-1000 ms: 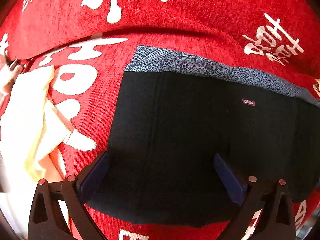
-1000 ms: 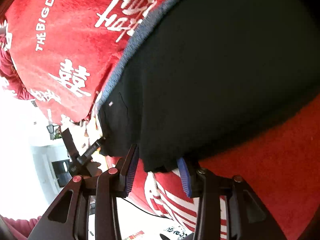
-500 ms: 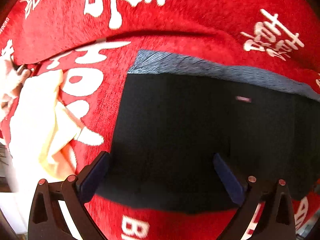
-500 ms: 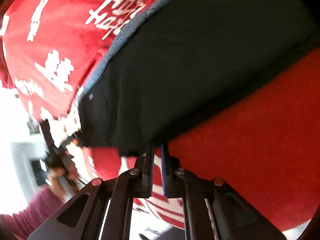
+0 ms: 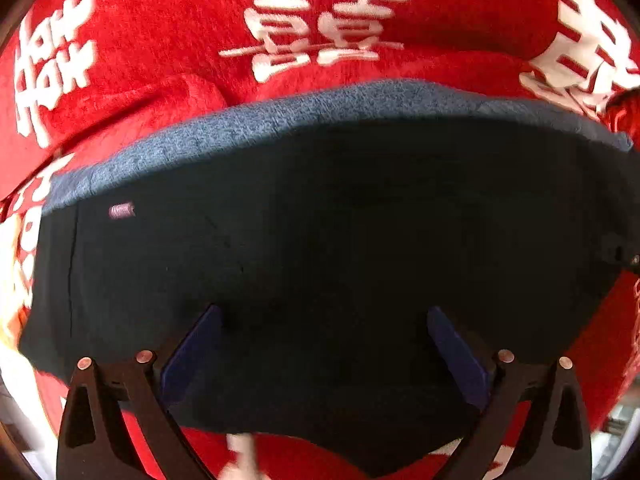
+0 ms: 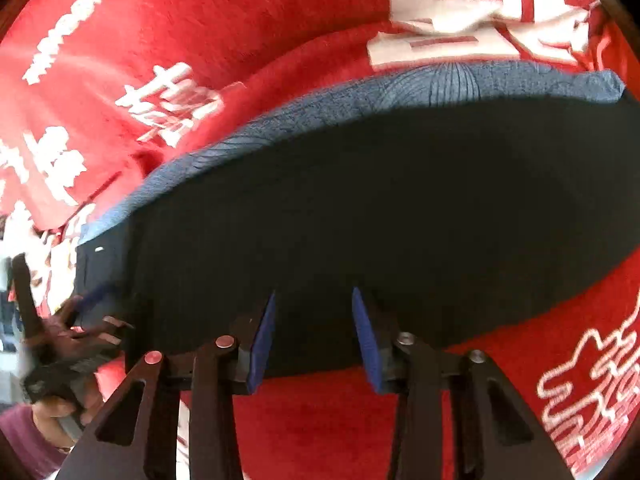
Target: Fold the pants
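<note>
Black pants (image 5: 340,220) lie folded flat on a red blanket, their blue-grey patterned waistband (image 5: 280,120) along the far edge and a small label (image 5: 121,211) near the left end. My left gripper (image 5: 324,312) hangs open over the pants' near half, nothing pinched. In the right wrist view the same pants (image 6: 400,200) fill the middle. My right gripper (image 6: 314,294) hovers over their near edge, jaws opening; the cloth lies under the gap and the pads do not press it. The left gripper (image 6: 94,296), held by a hand, shows at the pants' left end.
A red blanket (image 5: 160,40) with white characters covers the whole surface, rumpled into folds beyond the waistband. A dark red sleeve (image 6: 24,436) shows at the lower left of the right wrist view. The blanket's near edge runs just below the pants.
The left gripper slid right along the pants; the label now sits at the left and the yellow cloth has left view. The right gripper shut at the pants' edge, then opened and shifted over them.
</note>
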